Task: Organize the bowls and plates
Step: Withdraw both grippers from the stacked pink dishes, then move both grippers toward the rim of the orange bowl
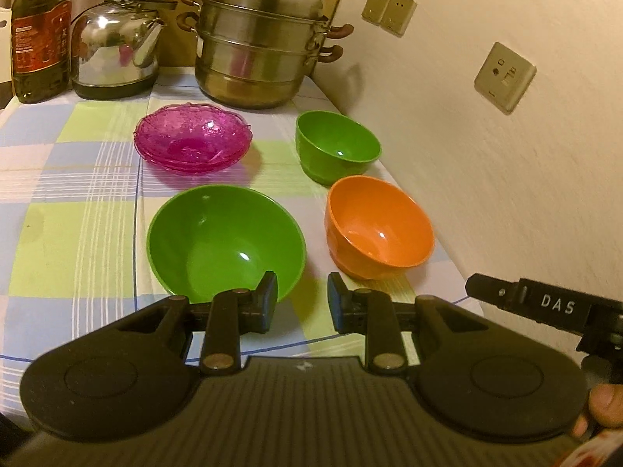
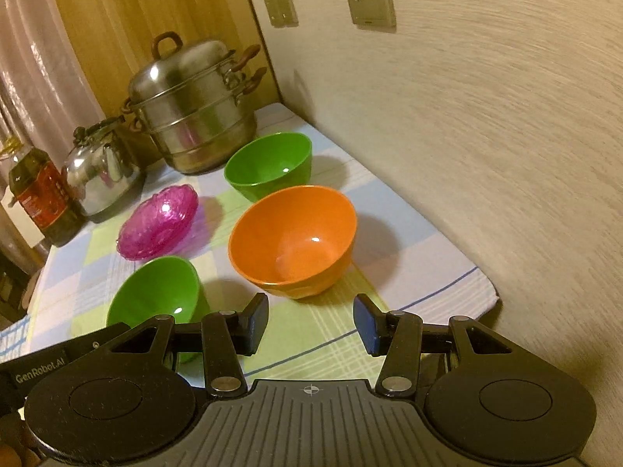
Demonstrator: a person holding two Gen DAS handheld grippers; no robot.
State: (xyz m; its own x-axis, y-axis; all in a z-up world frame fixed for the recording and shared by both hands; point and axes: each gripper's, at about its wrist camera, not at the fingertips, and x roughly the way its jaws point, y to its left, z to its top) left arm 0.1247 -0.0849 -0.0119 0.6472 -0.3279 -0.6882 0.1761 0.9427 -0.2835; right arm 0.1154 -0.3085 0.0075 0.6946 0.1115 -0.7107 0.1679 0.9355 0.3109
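A large green bowl [image 1: 226, 239] sits near me on the checked tablecloth, an orange bowl [image 1: 379, 227] to its right, a smaller green bowl [image 1: 337, 146] behind that. A stack of pink glass plates [image 1: 192, 138] lies behind the large bowl. My left gripper [image 1: 301, 297] is open and empty, its left finger over the large green bowl's near rim. My right gripper [image 2: 311, 321] is open and empty just in front of the orange bowl [image 2: 292, 239]. The near green bowl [image 2: 155, 295], far green bowl [image 2: 268, 165] and pink plates [image 2: 157, 222] also show in the right wrist view.
A steel steamer pot [image 1: 259, 35], a kettle [image 1: 115, 44] and an oil bottle [image 1: 39, 31] stand along the back of the table. A wall with sockets [image 1: 504, 76] runs along the right. The table's near right corner [image 2: 492, 292] is close to my right gripper.
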